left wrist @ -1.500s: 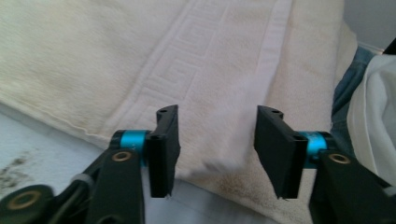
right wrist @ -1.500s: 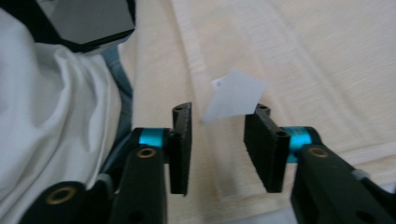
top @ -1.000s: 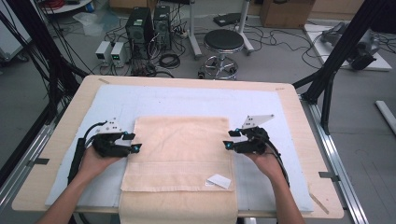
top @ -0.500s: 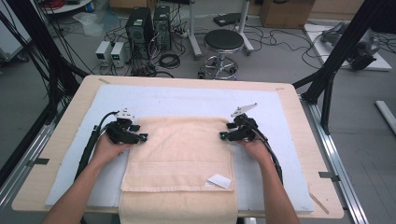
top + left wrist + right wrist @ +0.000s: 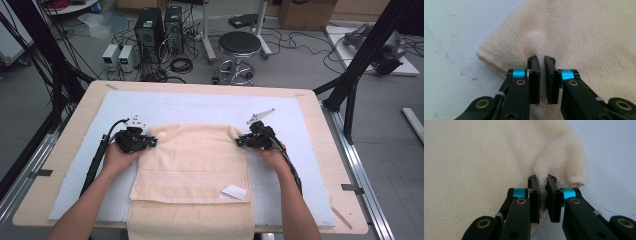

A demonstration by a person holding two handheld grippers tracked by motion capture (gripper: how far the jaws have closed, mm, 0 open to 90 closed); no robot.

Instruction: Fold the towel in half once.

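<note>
A cream towel (image 5: 192, 160) lies folded on the white mat (image 5: 200, 107), its near end hanging over the table's front edge. My left gripper (image 5: 150, 141) sits at the towel's far left corner. Its jaws have just closed and pinch a ridge of the towel (image 5: 537, 45) between them (image 5: 541, 60). My right gripper (image 5: 241, 142) is at the far right corner; its jaws have just closed too, gripping a bunched fold of towel (image 5: 564, 157) between the pads (image 5: 542, 181). Both corners puff up slightly.
A small white label (image 5: 234, 191) lies on the towel's near right part. The wooden table (image 5: 70, 130) has metal rails on both sides. Beyond it stand a stool (image 5: 240, 45), computer cases (image 5: 159, 25) and cables on the floor. Black frame posts rise at both sides.
Both hands slid forward along the towel's edges to its far corners, and both grippers went from open to closed on the cloth there.
</note>
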